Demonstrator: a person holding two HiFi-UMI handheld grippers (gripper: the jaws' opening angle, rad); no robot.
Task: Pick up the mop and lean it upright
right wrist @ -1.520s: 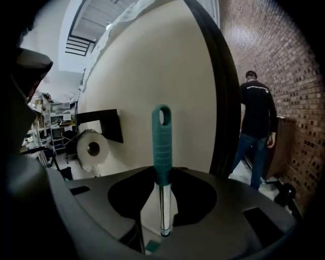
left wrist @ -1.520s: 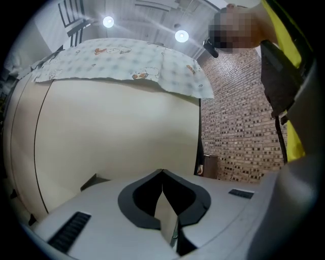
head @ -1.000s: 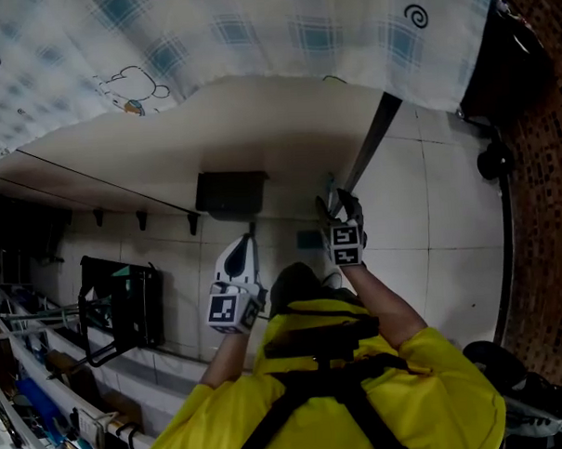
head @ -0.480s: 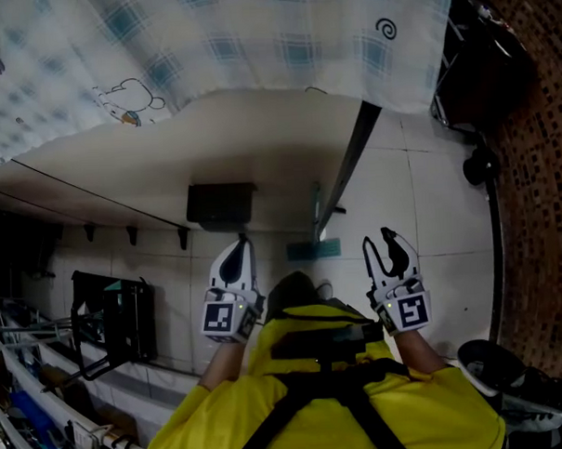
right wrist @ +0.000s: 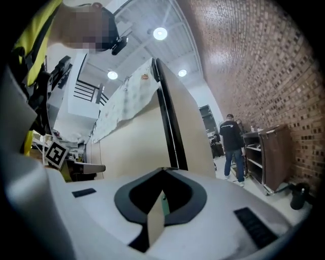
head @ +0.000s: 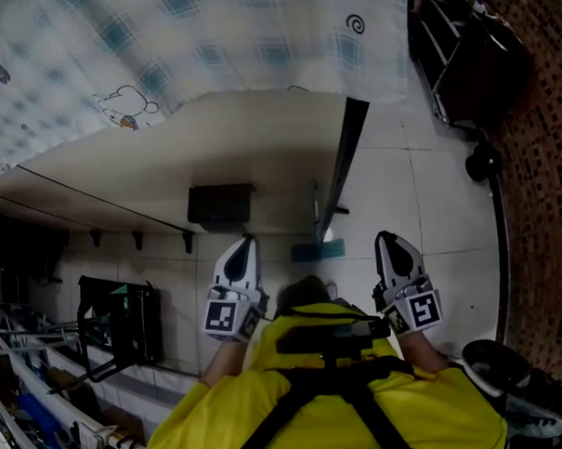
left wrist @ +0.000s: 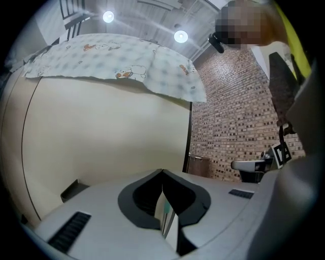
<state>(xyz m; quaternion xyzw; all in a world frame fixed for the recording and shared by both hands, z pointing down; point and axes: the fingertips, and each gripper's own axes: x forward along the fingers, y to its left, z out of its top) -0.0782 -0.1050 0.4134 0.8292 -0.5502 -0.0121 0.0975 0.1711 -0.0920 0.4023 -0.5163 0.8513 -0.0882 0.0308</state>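
Note:
The mop stands upright on its own. Its dark handle (head: 342, 170) leans against the cream partition wall, and its teal head (head: 318, 252) rests on the tiled floor. My right gripper (head: 387, 237) is shut and empty, clear of the handle to its right. My left gripper (head: 245, 240) is also shut and empty, to the left of the mop head. In the right gripper view the mop handle (right wrist: 169, 122) rises as a dark bar ahead of the closed right gripper (right wrist: 162, 170). The left gripper view shows the closed left gripper (left wrist: 162, 171) facing the cream wall.
A checked cloth (head: 208, 45) hangs over the partition's top. A black box (head: 222, 205) is fixed to the wall, and a black rack (head: 123, 323) stands at left. A dark cart (head: 469, 62) sits at far right by the brick wall. A person (right wrist: 232, 144) stands farther off.
My right gripper has let go of the mop handle, drawn back toward my body and closed its jaws. The mop stays leaning on the wall. The left gripper has hardly moved.

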